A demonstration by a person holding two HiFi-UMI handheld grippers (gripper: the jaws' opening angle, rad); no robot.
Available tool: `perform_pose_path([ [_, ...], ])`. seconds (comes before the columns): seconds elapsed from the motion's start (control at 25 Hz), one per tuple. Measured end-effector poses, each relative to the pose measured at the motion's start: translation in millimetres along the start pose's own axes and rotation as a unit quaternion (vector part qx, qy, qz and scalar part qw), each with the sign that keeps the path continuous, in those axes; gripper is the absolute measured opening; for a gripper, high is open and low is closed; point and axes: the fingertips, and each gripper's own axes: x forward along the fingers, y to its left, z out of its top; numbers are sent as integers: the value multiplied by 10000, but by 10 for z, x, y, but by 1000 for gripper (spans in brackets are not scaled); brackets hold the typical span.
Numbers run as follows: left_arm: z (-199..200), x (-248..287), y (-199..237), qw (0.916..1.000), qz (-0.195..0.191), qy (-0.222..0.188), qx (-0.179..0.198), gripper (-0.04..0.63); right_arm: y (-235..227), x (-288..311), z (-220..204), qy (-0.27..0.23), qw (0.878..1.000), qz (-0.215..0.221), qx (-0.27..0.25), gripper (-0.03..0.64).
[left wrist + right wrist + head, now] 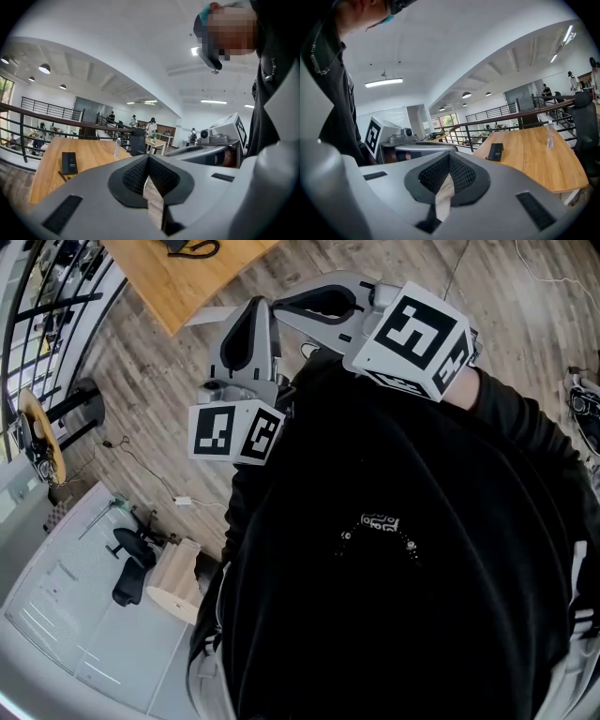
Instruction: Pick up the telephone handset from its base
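Note:
No telephone handset or base can be made out in any view. My left gripper (251, 313) and right gripper (286, 306) are held close to the person's black-clad chest, over the wood floor. Both point toward a wooden table (192, 282). In the left gripper view the left gripper (148, 161) has its black ribbed pads pressed together with nothing between them. The right gripper (449, 161) looks the same in its own view. A small flat black device (69, 162) (495, 152) lies on the table some way ahead of both.
A clear bottle (550, 136) stands further along the table (534, 159). A black railing (42, 117) runs behind it. A white desk (66, 615) with black items stands at the lower left, beside a pale wooden box (173, 582). Several people stand far off.

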Motion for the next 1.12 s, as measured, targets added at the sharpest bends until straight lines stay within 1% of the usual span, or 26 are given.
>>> perform_pose_path([
  [0.32,101,34,602,9999,-87,-85,-51,6,-153,575,148,50,9999,-142,-71,15],
  [0.64,221,-226,1312,9998,-28,-114,-168,6,-42,1312,318,236,9996,-102,-112,15],
  [0.84,250,-476,1662,9993,75,-166,-311,6,127,1700,372,394,9992,15,-103,15],
  [1.12,166,-821,2049,9975,282,-336,-554,6,343,2139,284,601,9977,296,-127,15],
])
